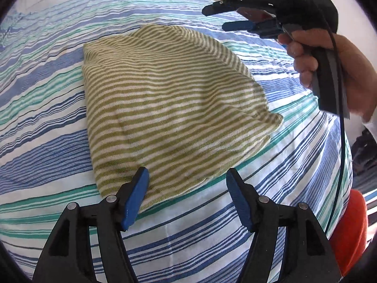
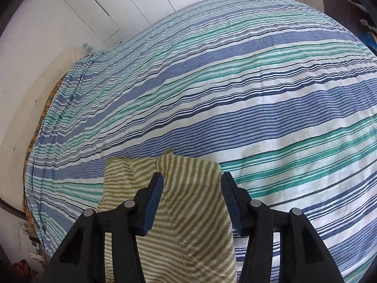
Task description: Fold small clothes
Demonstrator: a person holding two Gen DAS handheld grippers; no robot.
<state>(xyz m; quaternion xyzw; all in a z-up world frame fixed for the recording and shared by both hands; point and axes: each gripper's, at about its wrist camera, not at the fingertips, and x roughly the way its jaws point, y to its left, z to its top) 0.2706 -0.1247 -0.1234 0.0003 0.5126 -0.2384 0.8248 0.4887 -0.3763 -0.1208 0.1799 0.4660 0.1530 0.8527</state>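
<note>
A green-and-white striped garment (image 1: 165,108) lies folded flat on the striped bedsheet (image 1: 47,141). My left gripper (image 1: 187,174) hovers over the garment's near edge, jaws wide apart and holding nothing. In the left wrist view my right gripper (image 1: 219,17) hangs in a person's hand (image 1: 329,66) above the garment's far right side, its fingers apart with nothing between them. The right wrist view shows the garment (image 2: 188,212) below my right gripper (image 2: 192,176), with an uneven, slightly raised far edge; the blue pads (image 2: 153,202) stand clear of the cloth.
The bedsheet (image 2: 259,94) stretches far beyond the garment. White cupboard doors (image 2: 117,4) stand behind the bed. The bed's edge drops off at the left (image 2: 35,141). An orange object (image 1: 348,224) sits low at the right, and dark clutter (image 1: 365,153) lies past the right edge.
</note>
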